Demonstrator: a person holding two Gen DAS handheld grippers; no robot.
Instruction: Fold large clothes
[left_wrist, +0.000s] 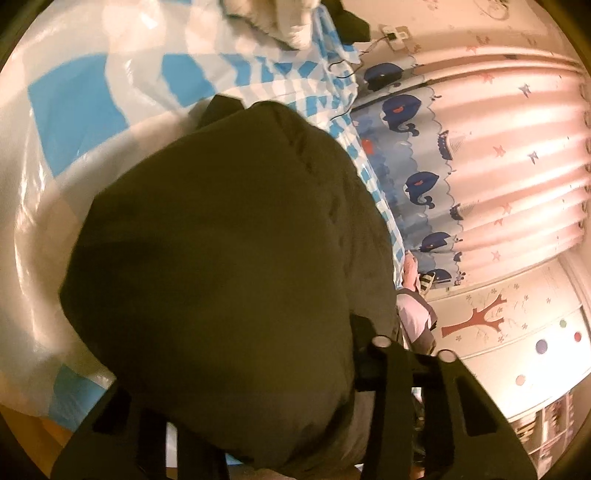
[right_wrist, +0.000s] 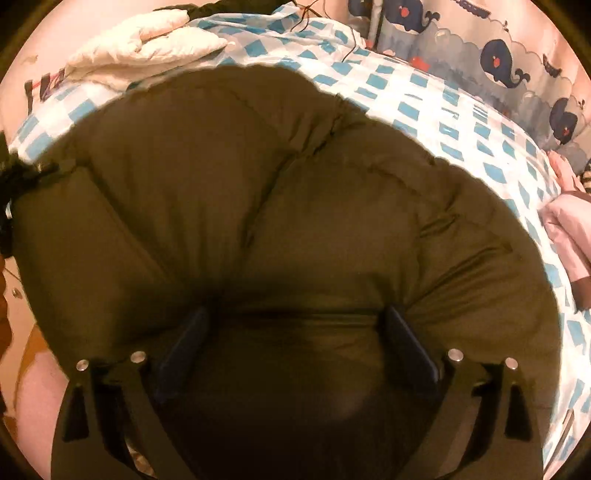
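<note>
On checked sheet (right_wrist: 424, 107) — olive padded jacket (right_wrist: 258, 206), bunched.

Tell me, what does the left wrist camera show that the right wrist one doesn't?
Only the left view shows the wall socket and the tree sticker. Only the right view shows the wide-open right tongs over the padding, and black fur trim at the coat's edge. Both show the dark olive puffy coat, the blue-checked sheet, the whale curtain and white bedding.
</note>
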